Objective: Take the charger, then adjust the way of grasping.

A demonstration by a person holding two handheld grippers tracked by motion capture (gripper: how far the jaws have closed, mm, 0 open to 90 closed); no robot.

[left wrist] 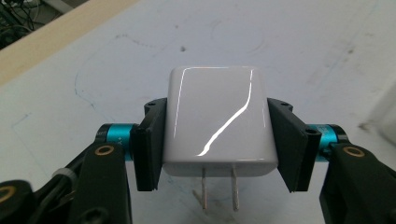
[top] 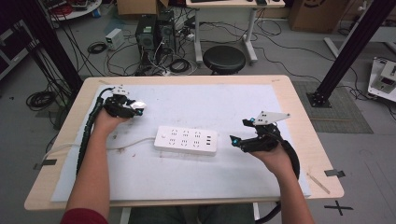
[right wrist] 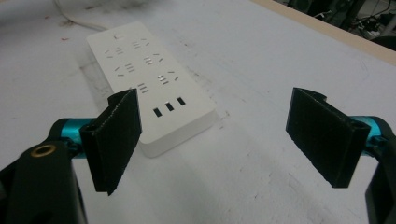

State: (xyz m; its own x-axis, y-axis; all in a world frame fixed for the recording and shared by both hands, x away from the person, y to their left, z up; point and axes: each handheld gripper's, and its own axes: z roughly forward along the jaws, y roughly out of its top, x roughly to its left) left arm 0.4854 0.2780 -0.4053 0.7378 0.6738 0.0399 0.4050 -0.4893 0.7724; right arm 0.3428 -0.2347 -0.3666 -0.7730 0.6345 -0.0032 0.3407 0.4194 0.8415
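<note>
Pinching item: white plug-in charger point(left wrist: 218, 122), a glossy rounded block with two flat metal prongs point(left wrist: 219, 189) pointing back toward the camera at the bottom centre of the left gripper view. Holder: left gripper point(top: 135, 108), seen in the upper left of the high view; its two black pads point(left wrist: 148, 149) press the charger's opposite side faces squarely, and the block sits level between them, clear of the white mat point(top: 243, 100).

Companion item: white power strip point(top: 187, 139), lying flat at the centre of the high view, its cord point(top: 133, 142) trailing toward the left edge. Several rows of sockets on top, three small USB slots toward its right end.

Second tool: right gripper point(right wrist: 219, 140), jaws spread wide with nothing between them, hanging just beside the strip's USB end; in the high view it sits right of centre point(top: 240, 133).

Handling notes, as judged from the layout:
- Step in hand appears to be carrying the charger to the strip for plugging in.
- Prongs must be turned to face down before descent; as gripped, they lie roughly along the jaws.
- Match the two flat blades to a two-slot socket, not a three-slot one.
- Keep the pinch firm; the glossy shell may slip under insertion force.
- Strip is light and loose on the mat: the right gripper could well steady its near end while the charger is pressed straight down.
</note>
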